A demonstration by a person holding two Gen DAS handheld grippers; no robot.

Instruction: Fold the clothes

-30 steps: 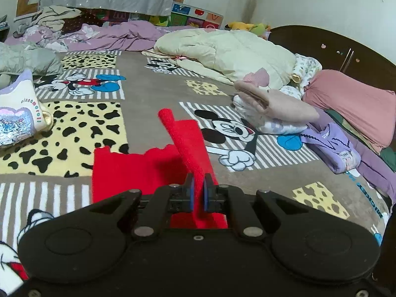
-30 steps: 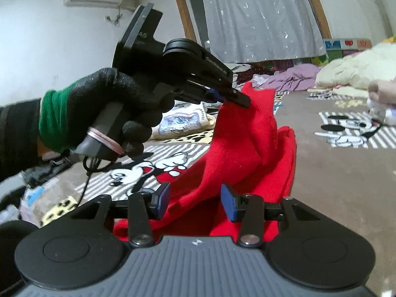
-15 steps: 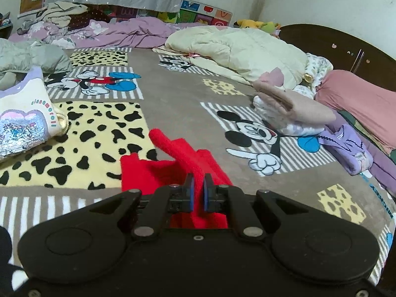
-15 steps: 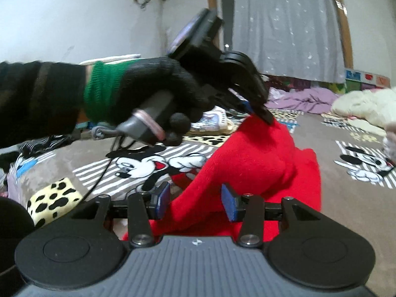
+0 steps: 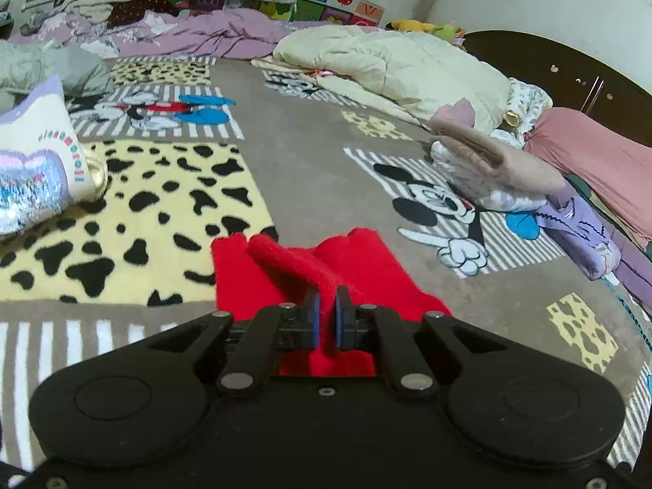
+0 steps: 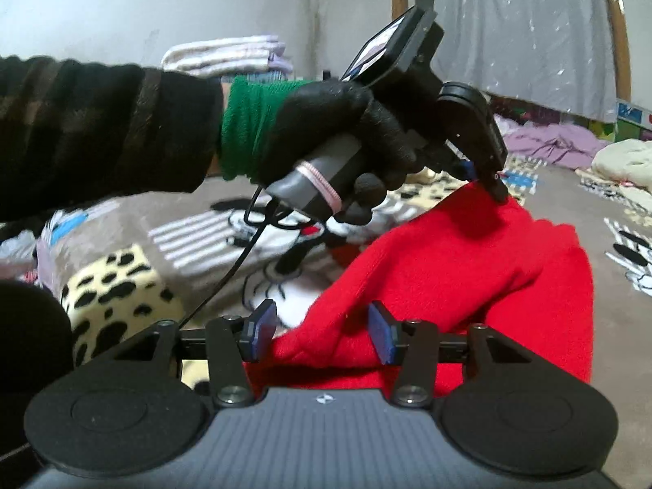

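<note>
A big fuzzy bed blanket with cartoon mice, grey stripes and yellow patches with black spots (image 5: 285, 155) covers the whole bed. A puffy cream quilt (image 5: 391, 65) lies bunched up at the far side, and a pink pillow (image 5: 591, 163) leans by the dark wooden headboard. A small pile of folded clothes with a tan piece on top (image 5: 489, 163) sits on the blanket near the pillow. The soft red fleece garment (image 5: 366, 261) lies on the blanket in the middle, right in front of both tools, partly folded over itself. A hand in a black glove with a green cuff (image 6: 326, 138) holds the left gripper (image 5: 327, 318). Its blue pads are pressed together on a raised fold of the red cloth, lifting that bit up. The right gripper (image 6: 322, 332) has its blue pads (image 6: 381, 338) spread wide apart, with red cloth lying between them but not squeezed.
</note>
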